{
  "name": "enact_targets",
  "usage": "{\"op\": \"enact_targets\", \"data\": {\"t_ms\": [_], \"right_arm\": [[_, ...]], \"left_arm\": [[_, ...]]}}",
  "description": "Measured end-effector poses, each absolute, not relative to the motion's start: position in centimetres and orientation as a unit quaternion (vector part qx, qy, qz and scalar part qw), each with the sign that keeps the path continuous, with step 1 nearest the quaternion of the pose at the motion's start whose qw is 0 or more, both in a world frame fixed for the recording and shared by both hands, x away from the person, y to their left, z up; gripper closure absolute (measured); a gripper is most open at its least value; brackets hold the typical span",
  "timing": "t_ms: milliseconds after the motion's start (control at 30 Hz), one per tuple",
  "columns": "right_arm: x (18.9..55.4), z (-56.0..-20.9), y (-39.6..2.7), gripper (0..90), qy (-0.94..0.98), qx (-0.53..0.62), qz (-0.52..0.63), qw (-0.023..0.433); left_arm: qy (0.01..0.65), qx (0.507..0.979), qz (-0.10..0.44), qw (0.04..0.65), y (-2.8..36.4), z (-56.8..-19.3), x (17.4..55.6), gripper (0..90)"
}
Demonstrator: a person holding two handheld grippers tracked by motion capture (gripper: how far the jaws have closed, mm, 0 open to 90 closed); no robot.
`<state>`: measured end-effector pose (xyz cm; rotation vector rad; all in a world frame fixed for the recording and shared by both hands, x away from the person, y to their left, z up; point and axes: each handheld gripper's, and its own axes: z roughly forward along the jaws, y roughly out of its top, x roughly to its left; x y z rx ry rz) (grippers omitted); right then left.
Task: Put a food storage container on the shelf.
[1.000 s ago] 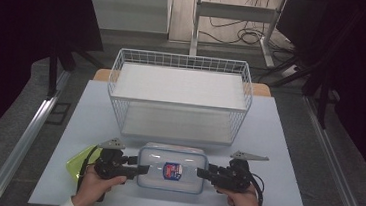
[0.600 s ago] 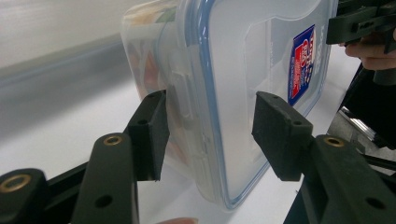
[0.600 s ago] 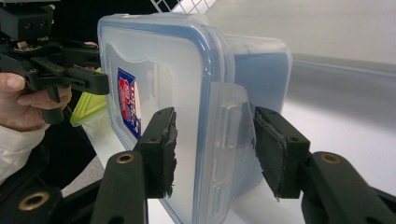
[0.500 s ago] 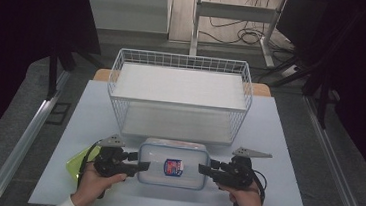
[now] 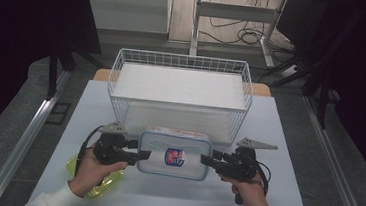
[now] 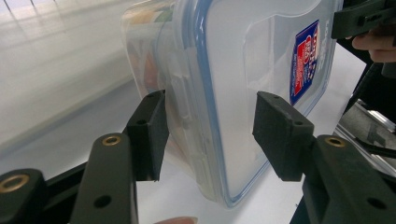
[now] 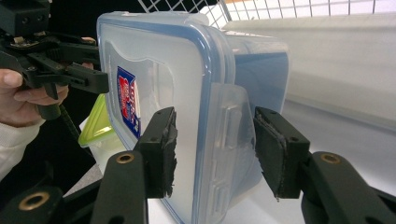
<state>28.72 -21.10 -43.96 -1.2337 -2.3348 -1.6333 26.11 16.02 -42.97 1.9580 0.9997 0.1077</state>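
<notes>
A clear plastic food box (image 5: 174,155) with a blue-rimmed lid and a red and blue label hangs just above the table (image 5: 289,127), in front of the wire basket. My left gripper (image 5: 141,154) is shut on its left end, and my right gripper (image 5: 206,160) is shut on its right end. In the left gripper view the jaws (image 6: 217,126) straddle the box's (image 6: 243,70) end latch, one pad on the lid and one on the underside. The right gripper (image 7: 217,149) clamps the box's (image 7: 159,60) other latch the same way. Something coloured shows faintly inside.
A white wire basket (image 5: 179,90) with a flat shelf stands at the back of the table. A yellow-green container (image 5: 104,181) lies under my left hand, near the front left edge. Black curtains and floor cables surround the table.
Both grippers have risen together, carrying the box up off the table. Their grip on its two ends looks the same.
</notes>
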Motion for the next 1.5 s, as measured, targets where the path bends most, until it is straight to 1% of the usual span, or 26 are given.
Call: {"op": "enact_targets", "data": {"t_ms": [133, 500, 667, 1067, 1500], "right_arm": [[28.9, -43.0, -21.0, 50.2, -0.754, -0.390, -0.528, 0.007], [29.7, -41.6, -20.8, 50.1, -0.759, -0.381, -0.528, -0.002], [30.2, -40.5, -20.7, 50.1, -0.760, -0.378, -0.528, -0.008], [31.7, -37.0, -20.1, 50.0, -0.766, -0.363, -0.530, -0.031], [33.1, -33.7, -20.0, 49.9, -0.767, -0.356, -0.533, -0.043]], "left_arm": [[0.404, 0.789, 0.047, 0.460, 16.1, -42.6, 26.1, 46.3], [0.404, 0.781, 0.052, 0.474, 16.3, -41.8, 26.7, 46.5], [0.401, 0.776, 0.053, 0.483, 16.5, -41.1, 27.3, 46.7], [0.400, 0.766, 0.066, 0.498, 17.0, -38.6, 28.6, 46.4], [0.392, 0.765, 0.077, 0.506, 17.0, -35.3, 30.2, 46.3]]}}
